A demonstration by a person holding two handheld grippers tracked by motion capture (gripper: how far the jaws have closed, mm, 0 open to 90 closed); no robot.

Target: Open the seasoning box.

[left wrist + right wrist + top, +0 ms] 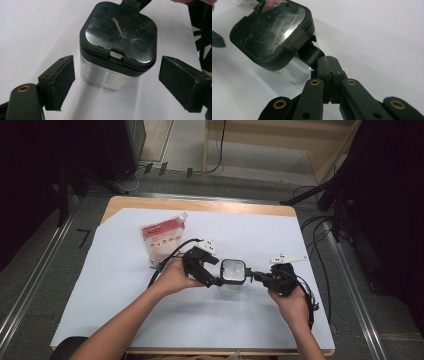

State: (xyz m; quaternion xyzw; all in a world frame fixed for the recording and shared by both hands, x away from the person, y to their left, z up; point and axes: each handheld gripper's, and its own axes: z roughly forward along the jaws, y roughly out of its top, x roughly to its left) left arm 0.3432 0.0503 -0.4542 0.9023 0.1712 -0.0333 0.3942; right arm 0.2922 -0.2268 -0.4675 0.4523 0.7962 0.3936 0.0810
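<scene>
Covering most of the table [200,204] is a white sheet [280,320], and near its middle stands the container [233,276], a clear square tub with a black-rimmed lid [119,37] shut flat on top. By my reading the work is mid-way: the tub is steadied, its lid not yet lifted. The right hand-held gripper [254,276] has its jaws pressed together on the black tab [312,53] that juts from the lid's edge, pinning the tub from that side. The left hand-held gripper [216,281] sits just beside the tub's opposite wall with its jaws spread wide, one foam pad [61,82] on either side of the tub and neither touching it, the small clear latch [115,54] at the lid's front lying between them. What is left, I judge, is to close on that front edge and work the lid. Behind the left hand a red-and-white pouch [162,240] lies well apart from the tub. Cables [172,251] trailing from the left hand-held gripper cross the pouch, but nothing blocks the latch.
</scene>
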